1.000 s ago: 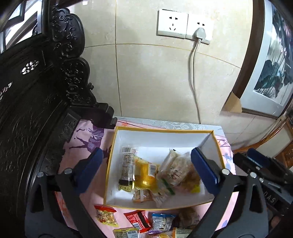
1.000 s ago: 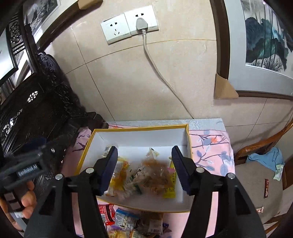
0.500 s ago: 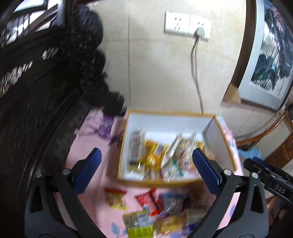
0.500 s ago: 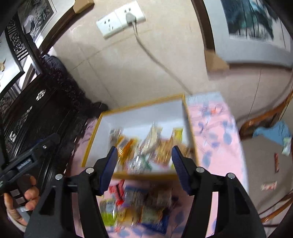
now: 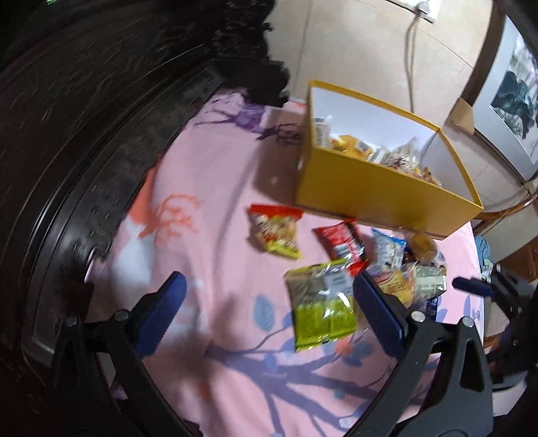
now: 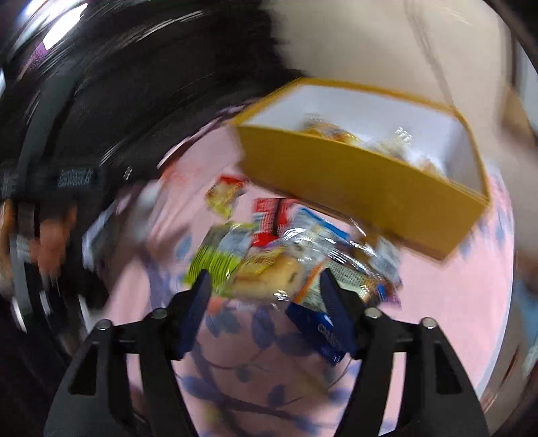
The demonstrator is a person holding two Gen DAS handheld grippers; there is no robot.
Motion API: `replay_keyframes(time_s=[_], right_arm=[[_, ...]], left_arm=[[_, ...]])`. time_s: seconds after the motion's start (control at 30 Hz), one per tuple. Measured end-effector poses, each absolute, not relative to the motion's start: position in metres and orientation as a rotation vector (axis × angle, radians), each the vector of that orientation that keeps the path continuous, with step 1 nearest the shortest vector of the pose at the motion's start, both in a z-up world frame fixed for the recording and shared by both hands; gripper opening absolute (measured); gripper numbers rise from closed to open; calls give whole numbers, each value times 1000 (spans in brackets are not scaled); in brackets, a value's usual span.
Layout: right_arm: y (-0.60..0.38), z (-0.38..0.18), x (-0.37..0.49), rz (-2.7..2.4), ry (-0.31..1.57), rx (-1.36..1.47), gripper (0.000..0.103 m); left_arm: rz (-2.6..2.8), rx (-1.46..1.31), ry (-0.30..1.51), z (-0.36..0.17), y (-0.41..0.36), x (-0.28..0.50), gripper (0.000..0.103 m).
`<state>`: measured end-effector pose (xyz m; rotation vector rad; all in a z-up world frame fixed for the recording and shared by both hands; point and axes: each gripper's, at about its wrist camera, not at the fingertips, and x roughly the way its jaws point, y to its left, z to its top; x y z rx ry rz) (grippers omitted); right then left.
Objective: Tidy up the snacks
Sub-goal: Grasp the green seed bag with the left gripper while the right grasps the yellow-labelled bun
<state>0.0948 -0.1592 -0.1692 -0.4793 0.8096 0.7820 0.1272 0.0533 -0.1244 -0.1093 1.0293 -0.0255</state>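
Tiled corner, dark carved furniture, pink cloth surface.
You're facing a beige tiled wall (image 5: 353,50) with thin grout lines; a white cable (image 5: 411,67) hangs down it from a socket (image 5: 424,6) at the top edge. Dark carved wooden furniture (image 5: 101,101) fills your left side, blurred. Right side: framed painting (image 5: 514,97) in a dark frame with a cardboard corner guard (image 5: 462,112). The surface wears a pink cloth (image 5: 215,188) printed with purple branches and blue leaves. Light is soft and even.
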Motion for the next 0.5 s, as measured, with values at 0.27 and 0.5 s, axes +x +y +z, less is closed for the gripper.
replay_keyframes(time_s=[0.27, 0.5], right_arm=[[-129, -195, 142, 982, 840, -803, 70], [-111, -229, 154, 1114, 984, -928, 70]], left_arm=[[4, -123, 1057, -139, 61, 117, 101], [1, -127, 1095, -149, 59, 121, 101]])
